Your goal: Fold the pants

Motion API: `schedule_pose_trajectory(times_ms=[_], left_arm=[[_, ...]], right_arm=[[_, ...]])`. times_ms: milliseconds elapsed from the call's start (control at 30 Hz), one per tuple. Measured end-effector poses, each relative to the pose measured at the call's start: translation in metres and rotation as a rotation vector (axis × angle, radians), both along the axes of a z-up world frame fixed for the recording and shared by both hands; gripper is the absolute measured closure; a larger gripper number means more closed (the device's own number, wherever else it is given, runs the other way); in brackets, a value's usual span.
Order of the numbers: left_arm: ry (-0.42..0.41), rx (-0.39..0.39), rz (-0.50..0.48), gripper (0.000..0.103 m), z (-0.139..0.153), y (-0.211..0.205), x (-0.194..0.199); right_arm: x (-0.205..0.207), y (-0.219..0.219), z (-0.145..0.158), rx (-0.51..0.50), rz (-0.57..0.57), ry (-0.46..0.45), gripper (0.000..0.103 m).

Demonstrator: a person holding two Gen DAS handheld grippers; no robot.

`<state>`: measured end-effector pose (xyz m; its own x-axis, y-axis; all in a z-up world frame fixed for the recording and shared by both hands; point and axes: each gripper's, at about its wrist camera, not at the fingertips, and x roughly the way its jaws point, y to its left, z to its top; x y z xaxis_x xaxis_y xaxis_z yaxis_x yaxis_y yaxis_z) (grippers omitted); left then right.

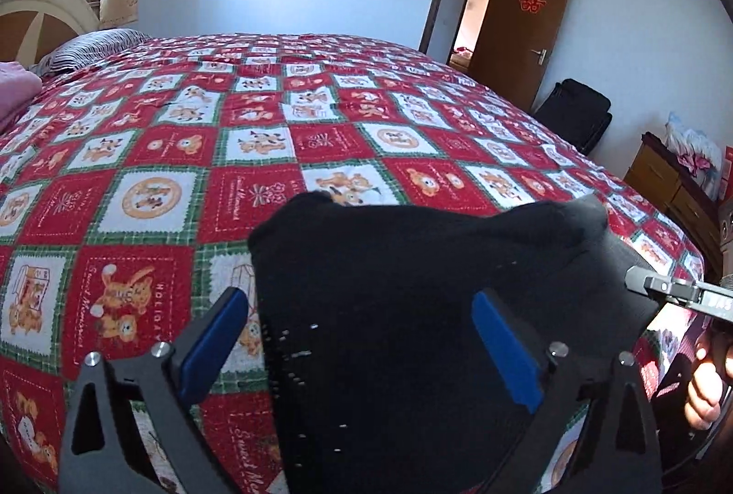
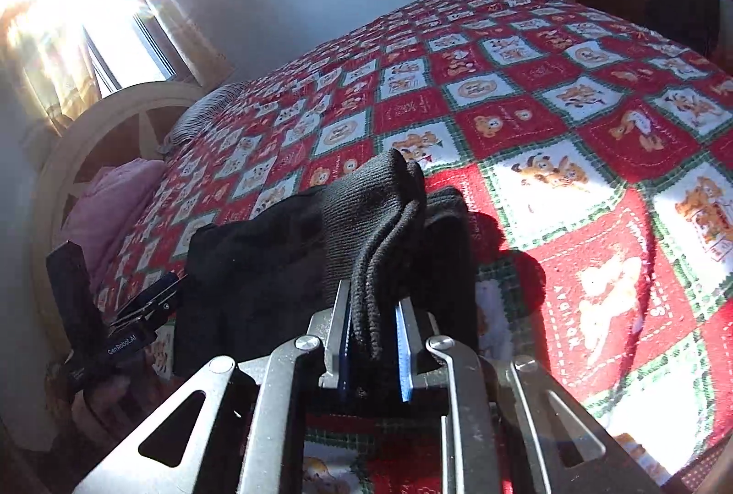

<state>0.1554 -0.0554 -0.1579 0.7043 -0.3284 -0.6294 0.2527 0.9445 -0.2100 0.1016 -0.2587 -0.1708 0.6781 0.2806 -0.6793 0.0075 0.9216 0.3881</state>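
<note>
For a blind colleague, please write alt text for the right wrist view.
The right gripper is shut on a bunched edge of the black pants, held above a red and white patchwork quilt. The left gripper shows at the left edge.

Right gripper [image 2: 373, 338] pinching black pants [image 2: 293, 246] over the bed

Its blue-padded fingers [image 2: 404, 361] clamp a bunched knit edge; the rest drapes left onto the red patchwork bedspread [image 2: 572, 136].

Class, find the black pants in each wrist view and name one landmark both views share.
Left wrist: black pants fill the lower centre, between the open left gripper fingers.
Right wrist: black pants sit centre-left, an edge clamped in the right gripper.
Shared landmark: the cream headboard.
</note>
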Motion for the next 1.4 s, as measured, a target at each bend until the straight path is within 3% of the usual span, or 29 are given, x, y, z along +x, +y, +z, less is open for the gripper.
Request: schedule_pose_trajectory(times_ms=[100,167,233,267,300,433,533,600,733,833,933,1067,1233,1400], left_arm=[[0.044,0.033,0.001,0.002,-0.012,-0.003,0.004],[0.064,0.037,-0.001,0.002,-0.019,-0.002,0.004],[0.062,0.031,0.005,0.002,-0.020,0.001,0.003],[0.056,0.027,0.009,0.002,-0.018,0.002,0.003],[0.047,0.025,0.018,0.002,-0.016,0.003,0.002],[0.033,0.011,0.034,0.002,-0.014,0.004,0.002],[0.025,0.013,0.029,0.002,-0.012,0.002,0.001],[0.017,0.030,0.023,0.002,-0.011,0.000,0.000],[0.023,0.061,0.039,0.000,-0.015,0.005,0.003],[0.048,0.038,0.046,0.000,-0.020,0.010,0.005],[0.043,0.041,0.051,0.000,-0.018,0.010,0.002],[0.027,0.059,0.045,0.000,-0.012,0.008,-0.001],[0.054,0.069,0.041,0.000,-0.018,0.006,0.000],[0.069,0.054,0.037,0.000,-0.020,0.007,0.001]], right_arm=[[0.005,-0.016,-0.029,0.066,-0.037,0.089,0.086],[0.005,-0.024,-0.032,0.121,-0.047,0.091,0.082],[0.001,-0.025,-0.018,0.062,-0.091,0.048,0.073],[-0.002,-0.025,-0.010,0.020,-0.123,0.016,0.060],[-0.003,-0.026,-0.001,-0.013,-0.146,-0.019,0.056],[0.002,-0.006,0.034,-0.051,-0.084,-0.162,0.056],[0.027,0.019,0.037,0.025,0.040,-0.187,0.056],[0.045,0.025,0.026,0.046,0.053,-0.145,0.056],[0.066,0.005,-0.018,0.013,-0.031,0.007,0.056],[0.056,-0.011,-0.015,0.071,-0.010,-0.013,0.056],[0.036,-0.009,0.004,0.022,-0.032,-0.049,0.053],[-0.002,0.008,0.015,0.000,0.060,-0.064,0.049],[-0.029,0.025,-0.010,-0.093,0.166,-0.006,0.049],[-0.022,0.013,-0.021,-0.048,0.165,0.016,0.049]])
